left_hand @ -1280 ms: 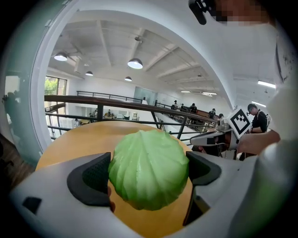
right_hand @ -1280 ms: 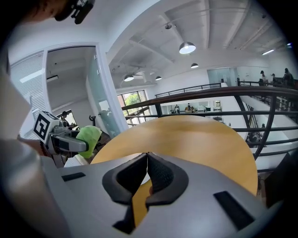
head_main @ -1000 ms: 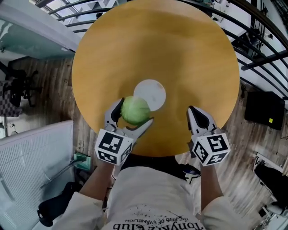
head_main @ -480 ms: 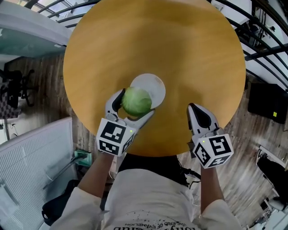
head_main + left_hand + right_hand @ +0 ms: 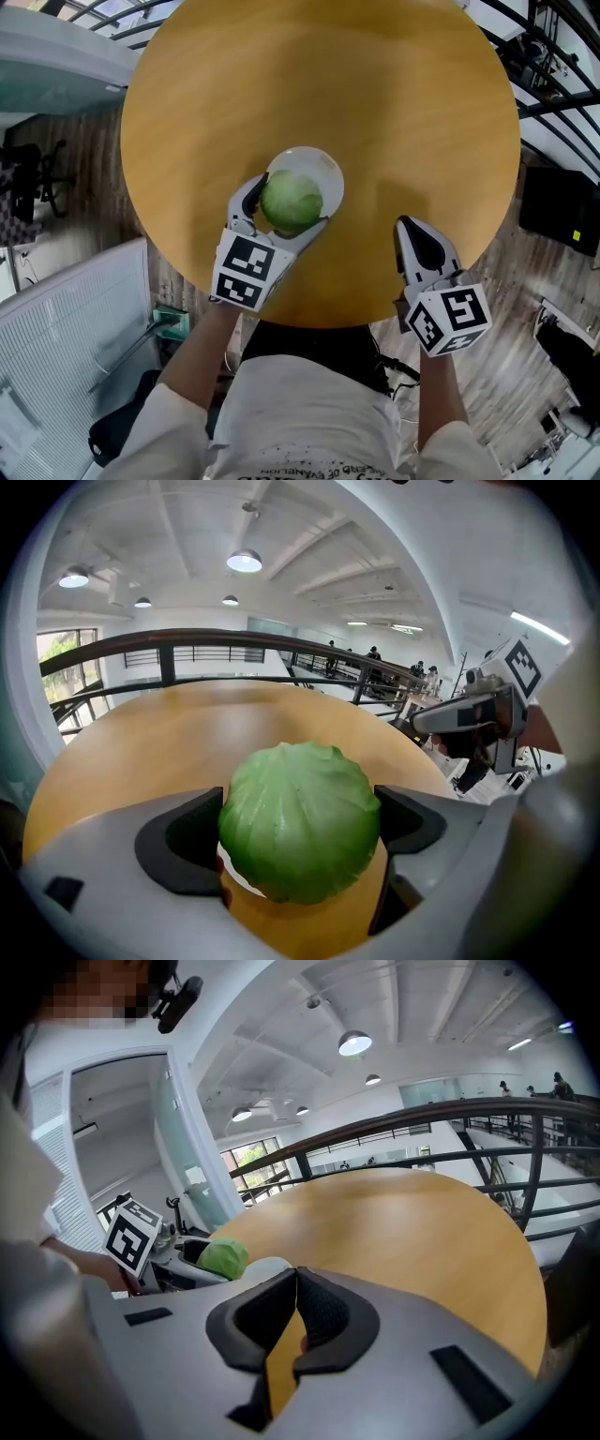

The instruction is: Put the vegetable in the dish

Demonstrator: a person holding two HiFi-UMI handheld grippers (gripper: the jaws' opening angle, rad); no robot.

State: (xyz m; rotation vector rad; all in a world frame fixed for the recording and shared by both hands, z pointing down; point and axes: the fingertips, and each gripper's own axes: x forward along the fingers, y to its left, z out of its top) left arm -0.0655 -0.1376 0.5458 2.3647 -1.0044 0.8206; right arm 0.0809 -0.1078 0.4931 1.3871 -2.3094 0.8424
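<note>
A round green cabbage (image 5: 292,200) (image 5: 300,819) is clamped between the jaws of my left gripper (image 5: 286,208) (image 5: 302,825). It hangs over the near part of a white dish (image 5: 323,172) that lies on the round wooden table (image 5: 394,103). In the left gripper view a sliver of the dish (image 5: 236,872) shows under the cabbage. My right gripper (image 5: 418,244) (image 5: 296,1307) hovers over the table's near right edge, jaws shut with nothing between them. The right gripper view shows the cabbage (image 5: 222,1258) and the dish (image 5: 270,1266) at left.
A dark metal railing (image 5: 548,89) curves round the table's far and right sides. A white slatted panel (image 5: 66,337) stands at the lower left on the wooden floor (image 5: 84,178). The person's torso (image 5: 309,422) fills the bottom middle.
My left gripper has carried the cabbage forward, from beside the dish's near left rim to over the dish. The right gripper has stayed nearly in place.
</note>
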